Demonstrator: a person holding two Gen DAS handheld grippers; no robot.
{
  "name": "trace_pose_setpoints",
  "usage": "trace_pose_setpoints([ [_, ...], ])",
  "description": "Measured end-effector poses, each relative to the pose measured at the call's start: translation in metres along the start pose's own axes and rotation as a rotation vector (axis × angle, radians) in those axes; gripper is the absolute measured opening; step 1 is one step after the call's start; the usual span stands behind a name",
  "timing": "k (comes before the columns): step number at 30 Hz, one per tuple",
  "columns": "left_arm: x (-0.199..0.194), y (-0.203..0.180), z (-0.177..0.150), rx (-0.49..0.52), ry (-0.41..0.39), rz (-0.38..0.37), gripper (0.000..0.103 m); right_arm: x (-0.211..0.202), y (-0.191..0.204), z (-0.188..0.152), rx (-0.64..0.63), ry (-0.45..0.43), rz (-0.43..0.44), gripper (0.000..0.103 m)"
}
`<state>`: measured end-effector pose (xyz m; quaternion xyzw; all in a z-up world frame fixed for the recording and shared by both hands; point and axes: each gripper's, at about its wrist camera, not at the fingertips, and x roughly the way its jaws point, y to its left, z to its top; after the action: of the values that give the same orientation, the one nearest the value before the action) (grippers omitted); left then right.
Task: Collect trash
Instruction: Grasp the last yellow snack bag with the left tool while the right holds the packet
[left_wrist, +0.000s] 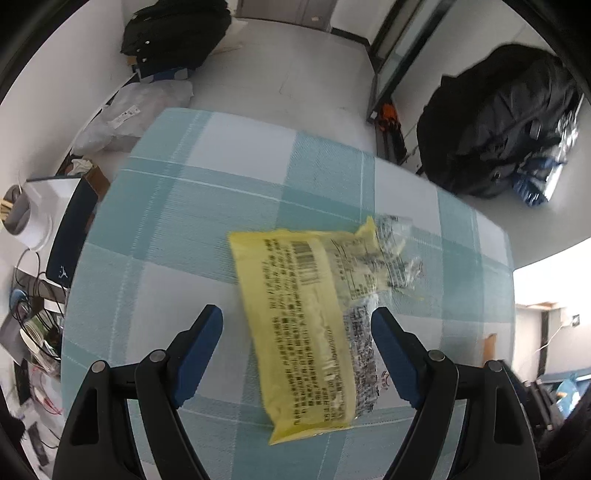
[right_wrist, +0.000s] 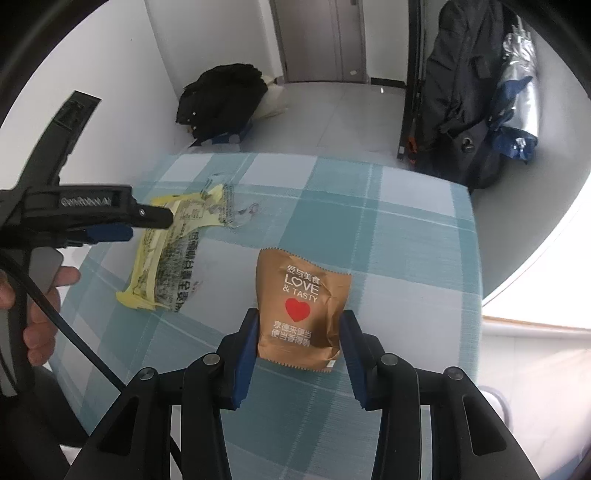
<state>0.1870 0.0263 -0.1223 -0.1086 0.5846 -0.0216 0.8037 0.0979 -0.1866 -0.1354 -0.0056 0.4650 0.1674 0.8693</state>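
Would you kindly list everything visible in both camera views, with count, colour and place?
wrapper: 1, yellow, flat on the table between the left jaws
packet: 1, brown with red heart, between the right jaws
table: 1, teal-and-white check cloth
backpack: 1, black, floor beyond the table
coat: 1, black, floor near the door
left gripper: 1, black with blue pads, open
right gripper: 1, same, closed on the packet
hand: 1, on the left gripper's handle

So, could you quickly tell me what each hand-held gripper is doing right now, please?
Left hand-held gripper: open, jaws either side of the yellow wrapper, not gripping it.
Right hand-held gripper: shut on the brown snack packet.
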Motion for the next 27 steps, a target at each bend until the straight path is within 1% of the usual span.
trace_pose_setpoints([
  [3, 0.004, -0.009, -0.002, 0.046, -0.005, 0.049, 0.08, -0.004, -0.007, 0.0, 0.017, -0.011, 0.003, 0.042],
  [5, 0.007, -0.014, -0.004, 0.093, -0.021, 0.101, 0.08, -0.007, -0.013, 0.001, 0.036, -0.013, 0.012, 0.042],
  [7, 0.011, -0.018, -0.007, 0.152, -0.036, 0.172, 0.081, -0.011, -0.018, 0.004, 0.051, -0.023, 0.024, 0.042],
  [11, 0.009, -0.017, -0.009, 0.172, -0.033, 0.169, 0.079, -0.02, -0.022, 0.009, 0.058, -0.053, 0.022, 0.042],
  [12, 0.008, -0.016, -0.01, 0.175, -0.034, 0.163, 0.076, -0.022, -0.022, 0.01, 0.062, -0.059, 0.022, 0.042],
  [14, 0.004, -0.016, -0.011, 0.185, -0.042, 0.158, 0.063, -0.025, -0.023, 0.012, 0.068, -0.066, 0.022, 0.042],
  [16, 0.001, -0.019, -0.013, 0.196, -0.052, 0.165, 0.047, -0.03, -0.024, 0.015, 0.07, -0.077, 0.025, 0.042],
  [18, 0.0, -0.019, -0.016, 0.206, -0.063, 0.172, 0.044, -0.035, -0.025, 0.016, 0.072, -0.089, 0.024, 0.042],
  [21, -0.001, -0.02, -0.018, 0.194, -0.062, 0.148, 0.035, -0.044, -0.026, 0.017, 0.081, -0.109, 0.028, 0.042],
  [23, -0.003, -0.019, -0.02, 0.196, -0.065, 0.147, 0.031, -0.051, -0.025, 0.018, 0.079, -0.121, 0.03, 0.042],
  [25, -0.005, -0.019, -0.021, 0.191, -0.064, 0.139, 0.025, -0.057, -0.025, 0.019, 0.08, -0.132, 0.037, 0.042],
  [27, -0.007, -0.02, -0.023, 0.187, -0.062, 0.126, 0.023, -0.065, -0.026, 0.02, 0.08, -0.146, 0.041, 0.042],
])
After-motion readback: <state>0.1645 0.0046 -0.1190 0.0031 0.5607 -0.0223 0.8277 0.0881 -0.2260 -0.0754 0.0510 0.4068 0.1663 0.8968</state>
